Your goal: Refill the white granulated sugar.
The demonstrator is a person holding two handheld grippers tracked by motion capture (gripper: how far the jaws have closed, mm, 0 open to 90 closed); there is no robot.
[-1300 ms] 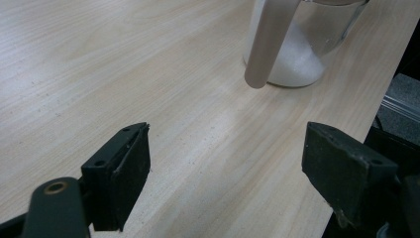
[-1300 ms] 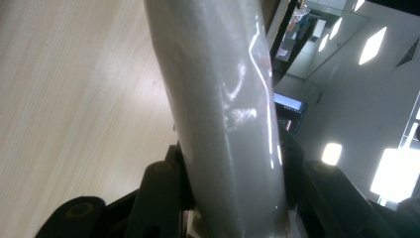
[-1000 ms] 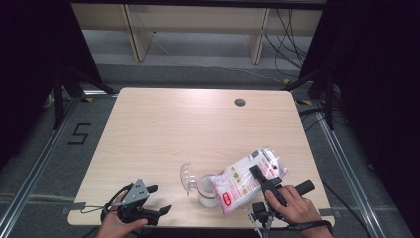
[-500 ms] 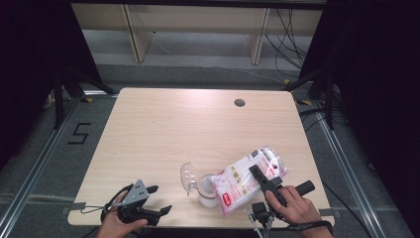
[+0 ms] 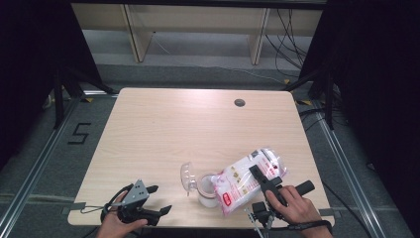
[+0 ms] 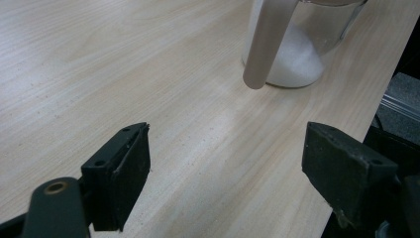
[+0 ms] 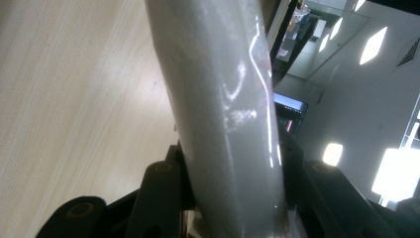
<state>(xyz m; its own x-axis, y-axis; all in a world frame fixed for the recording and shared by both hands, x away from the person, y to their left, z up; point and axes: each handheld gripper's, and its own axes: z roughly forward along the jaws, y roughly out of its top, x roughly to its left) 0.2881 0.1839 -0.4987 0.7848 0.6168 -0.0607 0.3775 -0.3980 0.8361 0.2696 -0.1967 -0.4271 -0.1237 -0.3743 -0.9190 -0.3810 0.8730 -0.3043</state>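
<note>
A clear plastic jar [image 5: 205, 192] with white grains in its bottom stands near the table's front edge, its hinged lid [image 5: 187, 176] swung open to the left. Over its mouth leans a white bag with a pink label [image 5: 242, 178], gripped by my right gripper [image 5: 258, 177], which is shut on it. In the right gripper view the bag [image 7: 223, 99] rises pinched between both jaws of my right gripper [image 7: 233, 163]. My left gripper [image 5: 159, 199] rests open at the front left. In the left gripper view, my left gripper [image 6: 225, 148] faces the jar [image 6: 302, 54] with nothing between its jaws.
The light wooden table [image 5: 198, 124] has a round cable hole [image 5: 239, 102] at the back right. The table's front edge runs just below both hands. Shelving legs and cables stand beyond the far edge, with dark curtains on both sides.
</note>
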